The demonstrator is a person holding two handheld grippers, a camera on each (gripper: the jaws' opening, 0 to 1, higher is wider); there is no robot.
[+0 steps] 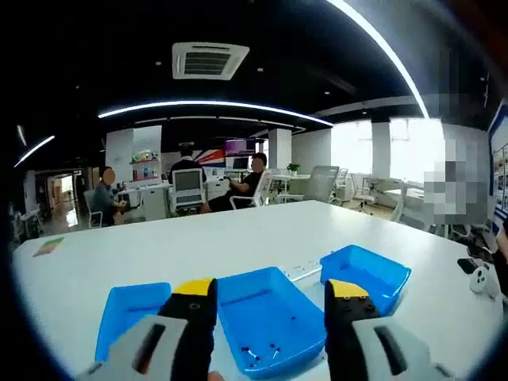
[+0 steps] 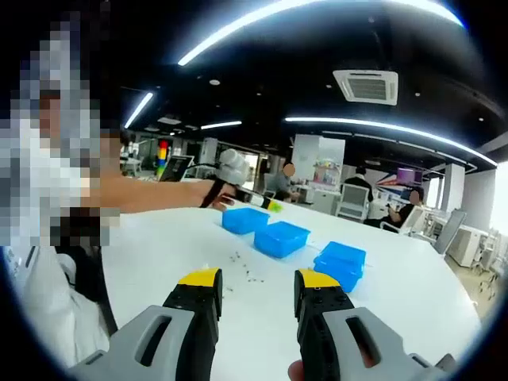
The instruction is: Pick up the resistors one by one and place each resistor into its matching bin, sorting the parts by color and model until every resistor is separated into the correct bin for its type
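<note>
On the white desk (image 1: 238, 238) sit three blue bins (image 1: 266, 317) — resistors (image 2: 242, 270) scattered nearby (tiny) — left tongs (image 1: 274, 298) and right tongs (image 2: 258, 287) both parted, grasping nothing.

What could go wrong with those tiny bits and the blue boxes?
The small dark resistors lie loose on the white table, so wide jaws might flick them away. The open left gripper hangs close over the middle blue plastic bin, which already holds bits, and might bump it.
</note>
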